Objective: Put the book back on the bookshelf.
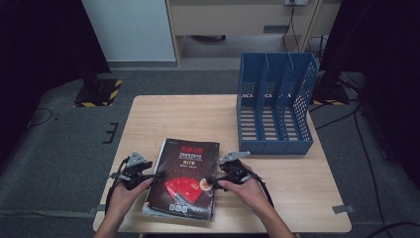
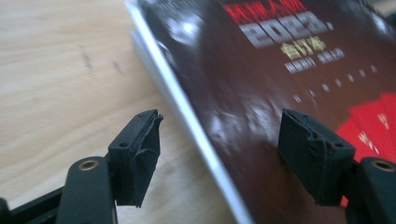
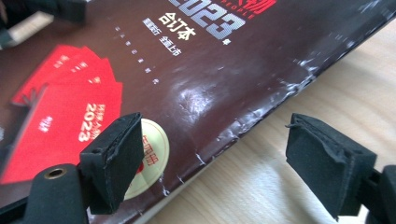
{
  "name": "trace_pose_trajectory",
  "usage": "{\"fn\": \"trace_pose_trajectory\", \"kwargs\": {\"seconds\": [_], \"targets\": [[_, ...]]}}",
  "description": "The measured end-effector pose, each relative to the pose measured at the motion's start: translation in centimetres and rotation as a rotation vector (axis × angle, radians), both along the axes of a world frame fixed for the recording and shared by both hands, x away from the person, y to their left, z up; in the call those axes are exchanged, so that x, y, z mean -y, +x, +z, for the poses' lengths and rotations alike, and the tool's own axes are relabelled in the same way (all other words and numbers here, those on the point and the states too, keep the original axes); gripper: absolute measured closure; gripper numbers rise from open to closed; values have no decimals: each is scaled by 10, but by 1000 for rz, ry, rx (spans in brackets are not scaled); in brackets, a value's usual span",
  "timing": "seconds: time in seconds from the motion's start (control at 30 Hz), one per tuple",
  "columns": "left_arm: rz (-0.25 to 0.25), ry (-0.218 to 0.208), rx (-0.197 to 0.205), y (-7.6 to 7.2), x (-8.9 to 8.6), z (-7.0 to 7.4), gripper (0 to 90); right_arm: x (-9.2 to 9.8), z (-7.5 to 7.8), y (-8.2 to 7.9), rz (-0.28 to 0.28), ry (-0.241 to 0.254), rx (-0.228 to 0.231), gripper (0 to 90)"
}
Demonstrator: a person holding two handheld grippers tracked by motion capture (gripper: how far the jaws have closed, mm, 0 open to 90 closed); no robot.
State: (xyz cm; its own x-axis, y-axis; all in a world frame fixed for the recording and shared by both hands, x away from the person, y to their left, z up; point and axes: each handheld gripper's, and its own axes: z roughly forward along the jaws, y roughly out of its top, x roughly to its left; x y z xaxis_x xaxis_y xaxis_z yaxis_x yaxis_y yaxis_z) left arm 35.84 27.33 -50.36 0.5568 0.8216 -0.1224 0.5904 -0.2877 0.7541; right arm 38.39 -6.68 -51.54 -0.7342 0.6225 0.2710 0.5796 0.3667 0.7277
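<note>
Right now the left tool (image 1: 157, 174) and right tool (image 1: 214, 180) both stand open and empty, each straddling one long edge of the dark book (image 1: 185, 176) between them, so uneven closing could pinch only the cover and let the book slip.

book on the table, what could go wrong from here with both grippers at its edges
The left gripper and right gripper stand open astride opposite edges of the dark book, which seems to lie on another; a jaw might catch only the cover and bend it. The worn spine edge could tear further. An uneven grip might skew the book toward the table's near edge.
</note>
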Motion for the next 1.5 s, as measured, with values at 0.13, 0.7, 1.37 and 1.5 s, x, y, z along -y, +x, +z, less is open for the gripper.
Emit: {"fn": "trace_pose_trajectory", "kwargs": {"seconds": [0.13,0.7,1.37,1.5], "targets": [[-17,-10,-13,0,3,0,323,-3,-2,6,17,28,-13,203],[-9,-22,-17,-2,2,-3,328,-31,23,5,81,37,76,219],[-6,-21,-14,-2,2,-3,336,-66,23,23,74,29,1,394],[-5,-20,-14,-2,3,-3,337,-74,21,23,63,-7,2,400]]}}
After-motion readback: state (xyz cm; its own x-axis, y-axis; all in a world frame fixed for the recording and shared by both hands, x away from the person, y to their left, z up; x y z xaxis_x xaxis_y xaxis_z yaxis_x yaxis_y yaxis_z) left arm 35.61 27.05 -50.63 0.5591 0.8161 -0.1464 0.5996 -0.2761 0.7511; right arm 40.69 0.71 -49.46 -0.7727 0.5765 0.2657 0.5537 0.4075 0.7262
